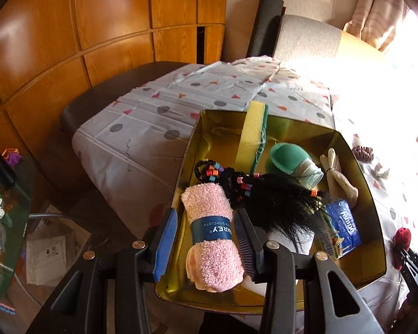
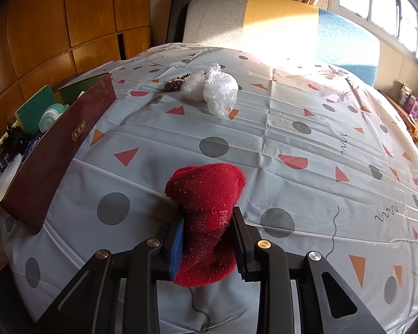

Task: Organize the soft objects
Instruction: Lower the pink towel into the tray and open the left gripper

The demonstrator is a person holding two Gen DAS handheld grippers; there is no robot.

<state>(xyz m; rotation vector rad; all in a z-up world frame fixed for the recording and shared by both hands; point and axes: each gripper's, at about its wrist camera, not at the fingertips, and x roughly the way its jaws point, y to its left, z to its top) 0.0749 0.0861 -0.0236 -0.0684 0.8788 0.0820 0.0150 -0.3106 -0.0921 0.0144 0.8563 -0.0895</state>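
Note:
A rolled pink dishcloth (image 1: 213,239) with a dark blue paper band lies in the near left corner of the gold-lined box (image 1: 356,150). My left gripper (image 1: 206,222) straddles it with the jaws open; a gap shows between the blue left pad (image 1: 165,245) and the cloth. My right gripper (image 2: 208,214) is shut on a red fuzzy sock (image 2: 206,192), held just above the patterned tablecloth (image 2: 292,139). The box (image 2: 55,150) stands to its left, maroon on the outside.
In the box lie a yellow-green sponge (image 1: 252,136), a green puff (image 1: 282,158), a black hairpiece (image 1: 278,194), a blue tissue pack (image 1: 342,225) and a beige tied cloth (image 1: 338,175). Two clear plastic bundles (image 2: 218,91) and a brown scrunchie (image 2: 172,83) lie far across the table. Chairs stand behind.

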